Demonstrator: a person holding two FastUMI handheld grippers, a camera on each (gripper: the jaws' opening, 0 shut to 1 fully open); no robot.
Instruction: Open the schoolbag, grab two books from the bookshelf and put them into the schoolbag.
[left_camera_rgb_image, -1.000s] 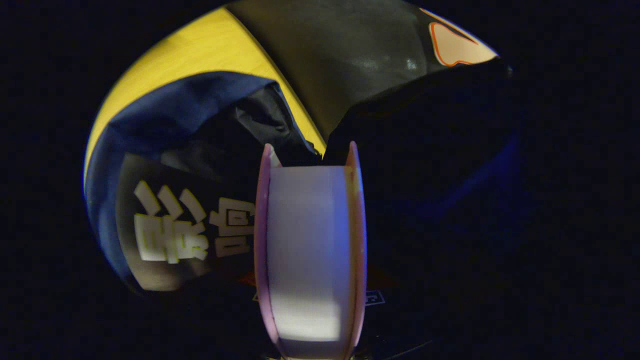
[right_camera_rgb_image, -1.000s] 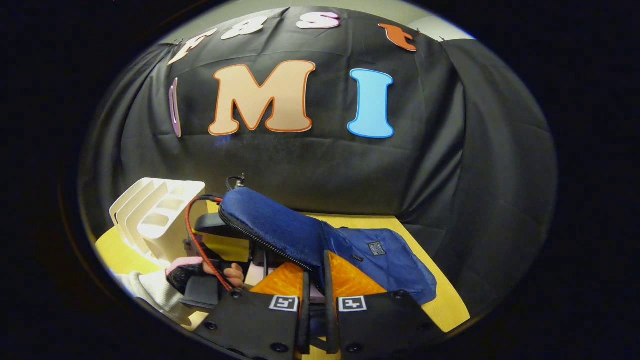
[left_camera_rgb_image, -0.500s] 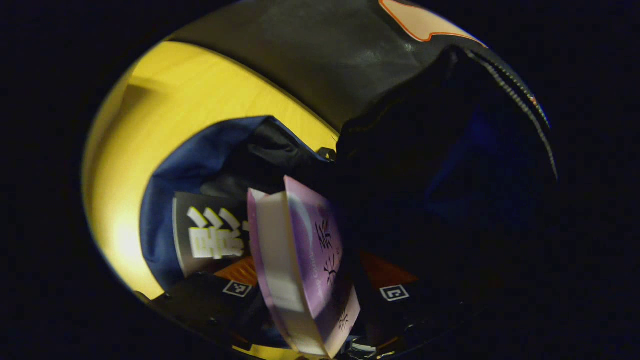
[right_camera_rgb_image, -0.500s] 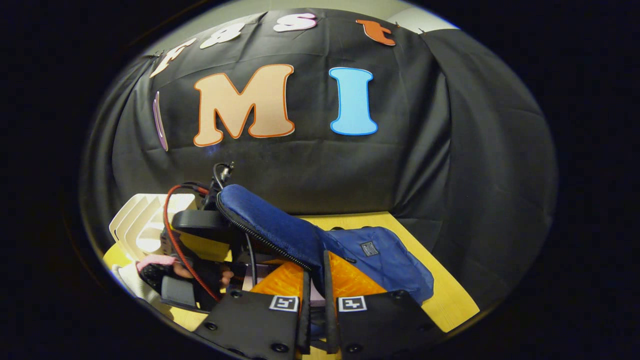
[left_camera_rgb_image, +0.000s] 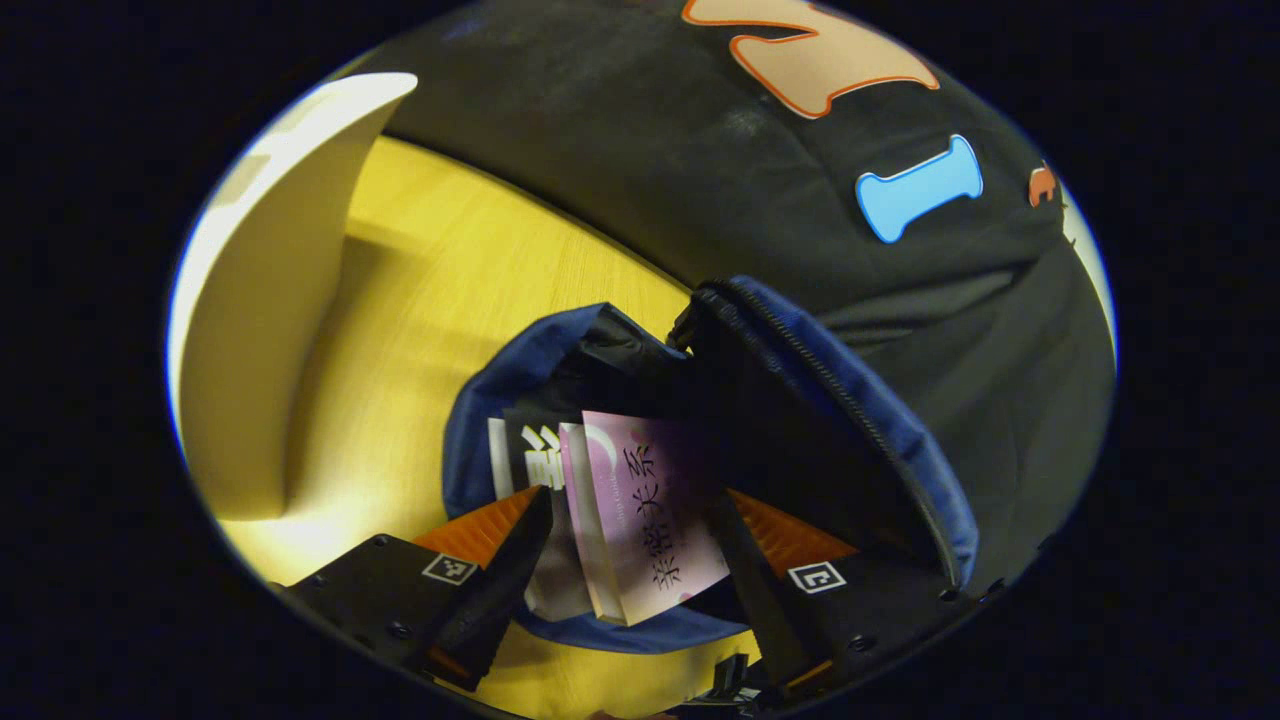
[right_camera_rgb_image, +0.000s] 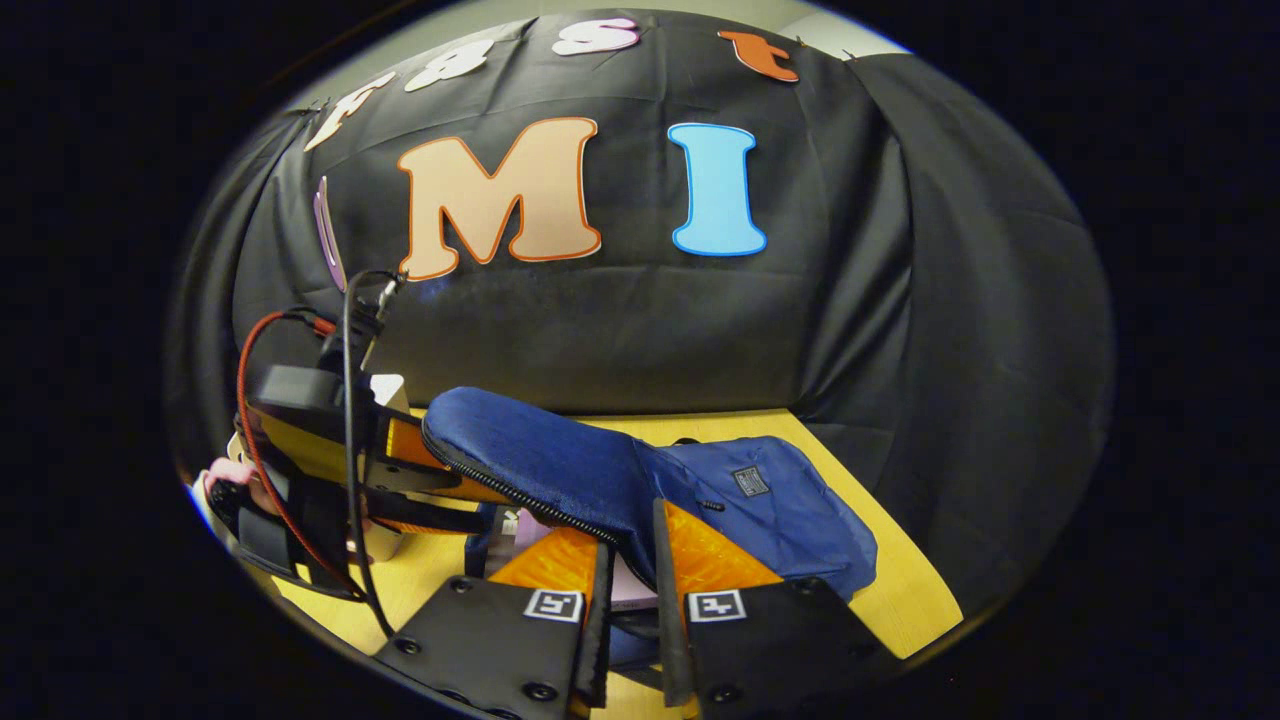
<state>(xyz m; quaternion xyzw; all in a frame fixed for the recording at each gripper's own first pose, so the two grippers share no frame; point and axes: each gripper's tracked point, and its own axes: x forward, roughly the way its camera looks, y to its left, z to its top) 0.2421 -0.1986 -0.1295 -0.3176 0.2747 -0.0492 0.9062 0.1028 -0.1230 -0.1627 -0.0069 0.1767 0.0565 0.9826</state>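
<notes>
Schoolbag (left_camera_rgb_image: 860, 400): blue, lying on the yellow table (left_camera_rgb_image: 420, 300), mouth open. Its zippered flap (right_camera_rgb_image: 530, 465) is lifted clear of the body, the zip edge running along the underside of the raised flap.

Contents: two books stand in the opening. A purple book (left_camera_rgb_image: 650, 510) lies nearest the flap; a black book (left_camera_rgb_image: 530, 445) with white lettering sits just behind it, against the far blue wall of the bag. Both poke out past the bag's rim.

Left gripper (left_camera_rgb_image: 640, 565): fingers spread wide, one on each side of the purple book, neither pressing on it; nothing held. In the right gripper view it sits left of the bag mouth, with a red cable (right_camera_rgb_image: 250, 420) looping over it.

Right gripper (right_camera_rgb_image: 630, 590): fingers closed to a narrow gap, pinching the zip edge of the flap and holding it up.

Bookshelf (left_camera_rgb_image: 270, 300): white, standing on the table left of the bag, well apart from it; bare table lies between them.
</notes>
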